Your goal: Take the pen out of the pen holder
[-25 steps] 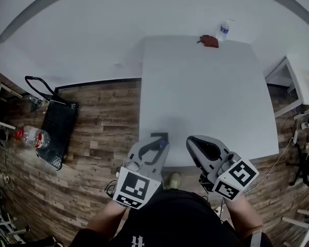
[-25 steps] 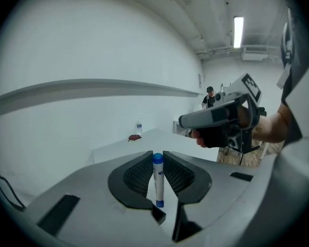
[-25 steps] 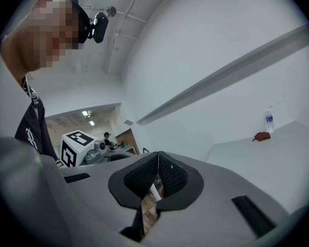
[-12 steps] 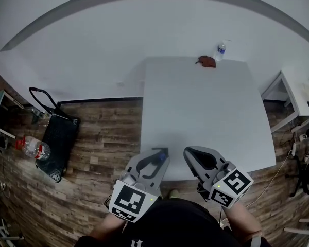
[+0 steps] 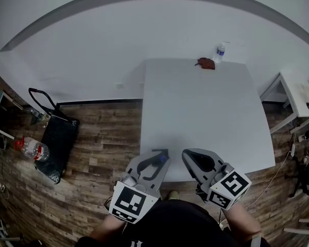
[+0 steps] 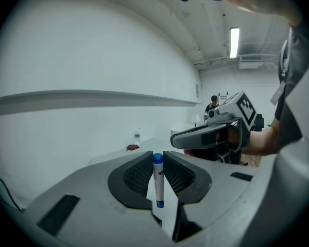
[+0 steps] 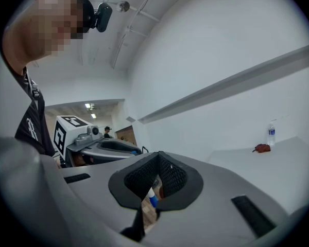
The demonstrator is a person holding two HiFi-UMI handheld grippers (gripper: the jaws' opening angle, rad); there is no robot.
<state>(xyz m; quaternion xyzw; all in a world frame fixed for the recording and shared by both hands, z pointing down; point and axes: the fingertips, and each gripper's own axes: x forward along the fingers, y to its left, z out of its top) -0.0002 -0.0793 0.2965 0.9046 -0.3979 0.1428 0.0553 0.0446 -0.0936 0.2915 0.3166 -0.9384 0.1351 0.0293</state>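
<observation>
Bright, even light — a ceiling strip lamp glows; edges bend fisheye-round.

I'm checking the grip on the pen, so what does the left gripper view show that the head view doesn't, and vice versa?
Left gripper view only: the pen, upright, its white barrel clamped in the left gripper; a ceiling light.
Head view only: a black bag and a clear bottle on the wooden floor.
Both: the right gripper, the white table, and the water bottle and brown object at its far edge.
</observation>
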